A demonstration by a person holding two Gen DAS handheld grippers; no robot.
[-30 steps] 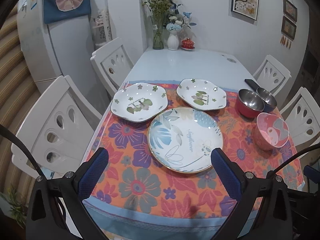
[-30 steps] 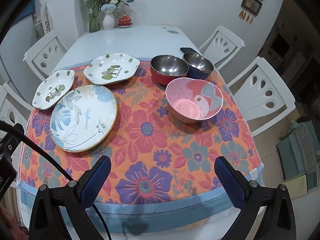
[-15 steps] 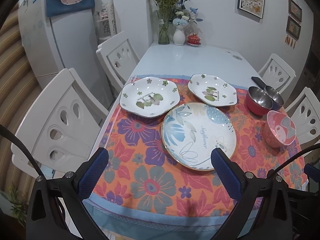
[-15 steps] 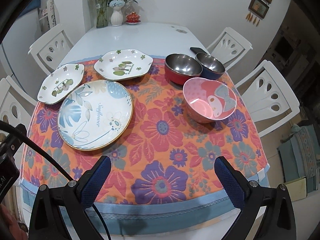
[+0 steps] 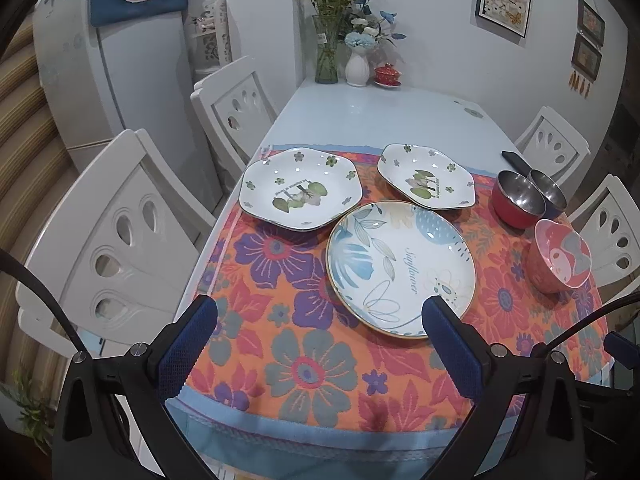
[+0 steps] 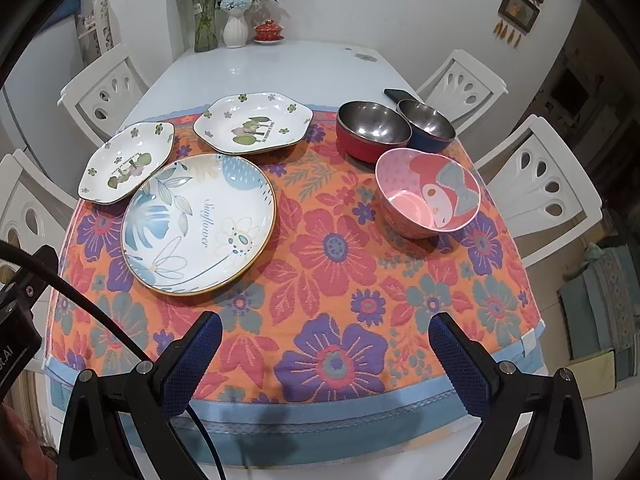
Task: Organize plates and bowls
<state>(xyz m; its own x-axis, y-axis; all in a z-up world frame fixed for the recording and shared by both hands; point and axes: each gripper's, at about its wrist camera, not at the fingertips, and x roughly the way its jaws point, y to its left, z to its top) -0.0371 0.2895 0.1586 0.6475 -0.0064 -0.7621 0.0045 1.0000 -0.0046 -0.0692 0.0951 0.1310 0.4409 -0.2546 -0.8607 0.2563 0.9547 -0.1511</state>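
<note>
Three plates and three bowls lie on the orange floral cloth (image 6: 332,248) that covers the near end of the white bench (image 6: 272,68). The landmark is the round white plate with blue leaves and a gold rim (image 6: 199,222) (image 5: 401,268), which bears the script word "Sunflower"; it is the only legible writing, since the small print on the other two plates is too fine to read. Those two are white scalloped plates with green flower prints; one scalloped plate (image 6: 127,162) (image 5: 300,187) sits just behind and left of the round plate, its edge appearing to touch or overlap it; the other scalloped plate (image 6: 253,123) (image 5: 426,177) sits just behind it to the right. Well to the right of the round plate stands the pink bowl with a cartoon face inside (image 6: 428,194) (image 5: 562,255); behind that bowl are the red steel-lined bowl (image 6: 373,130) (image 5: 517,199) and the dark blue steel-lined bowl (image 6: 426,124) (image 5: 547,193), touching side by side. Four white chairs show in the right view, two on each side of the bench. The left hand-held gripper (image 5: 319,330) hangs released over the cloth in front of the round plate, its blue pads wide apart and grasping nothing; the right hand-held gripper (image 6: 325,346) is likewise spread and empty, over the cloth's near edge to the right of that plate.
</note>
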